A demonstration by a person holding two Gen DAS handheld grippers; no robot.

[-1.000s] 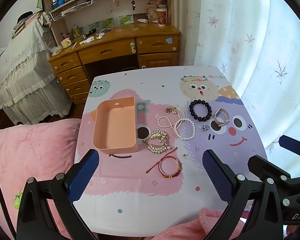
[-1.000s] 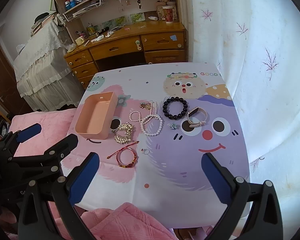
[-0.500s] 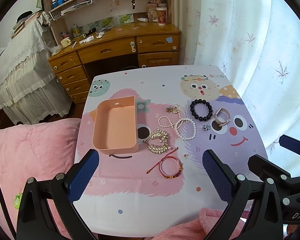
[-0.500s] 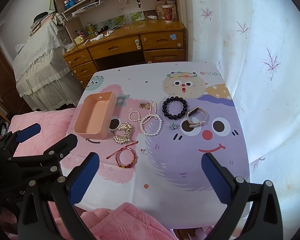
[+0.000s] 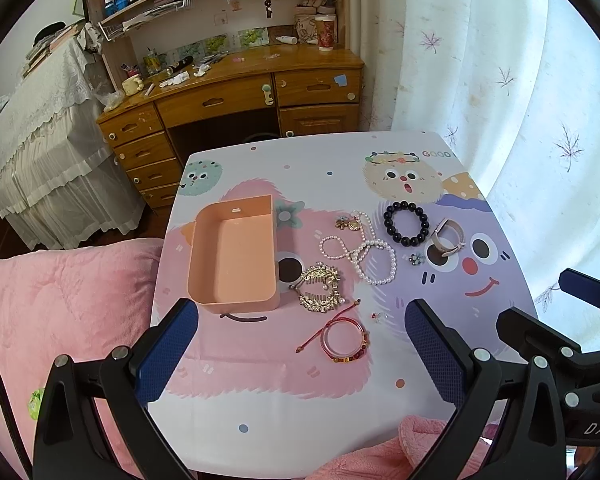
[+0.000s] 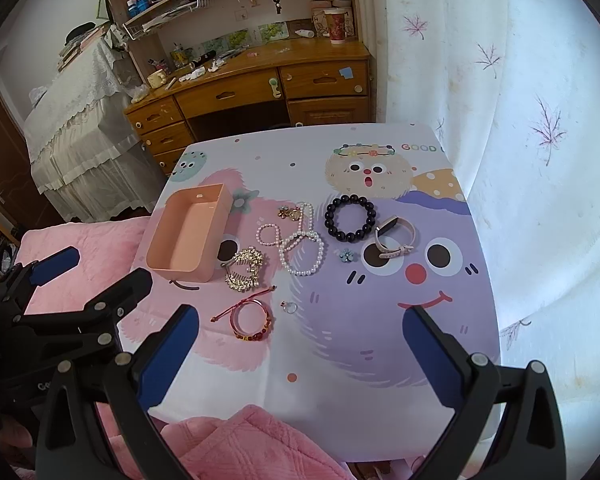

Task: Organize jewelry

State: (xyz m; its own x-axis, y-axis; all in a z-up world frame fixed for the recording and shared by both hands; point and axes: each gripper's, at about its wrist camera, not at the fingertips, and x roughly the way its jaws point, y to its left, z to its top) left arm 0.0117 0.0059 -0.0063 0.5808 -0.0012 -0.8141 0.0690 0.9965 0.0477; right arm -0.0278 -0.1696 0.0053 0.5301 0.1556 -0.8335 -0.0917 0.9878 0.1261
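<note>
An empty peach box (image 5: pixel 234 252) (image 6: pixel 188 238) stands at the table's left. Right of it lie a gold hair comb (image 5: pixel 321 288) (image 6: pixel 245 269), a pearl necklace (image 5: pixel 360 250) (image 6: pixel 298 242), a black bead bracelet (image 5: pixel 406 224) (image 6: pixel 350 217), a pale watch (image 5: pixel 446 237) (image 6: pixel 394 239), a red bangle with cord (image 5: pixel 342 339) (image 6: pixel 252 320), a small ring (image 5: pixel 378 316) (image 6: pixel 289 307), a flower stud (image 5: pixel 416 258) (image 6: pixel 345 255) and a gold brooch (image 5: pixel 348 223) (image 6: pixel 290 213). My left gripper (image 5: pixel 300 352) and right gripper (image 6: pixel 300 356) hover open and empty over the near table edge.
The table (image 5: pixel 260 420) has a cartoon cloth. A pink quilt (image 5: pixel 60 300) lies left and in front. A wooden desk (image 5: pixel 236 92) with shelves stands behind, a white curtain (image 5: pixel 520 100) to the right, a lace-covered bed (image 5: pixel 48 140) at far left.
Both views have shifted very slightly; the jewelry and box lie as before and both grippers stay open.
</note>
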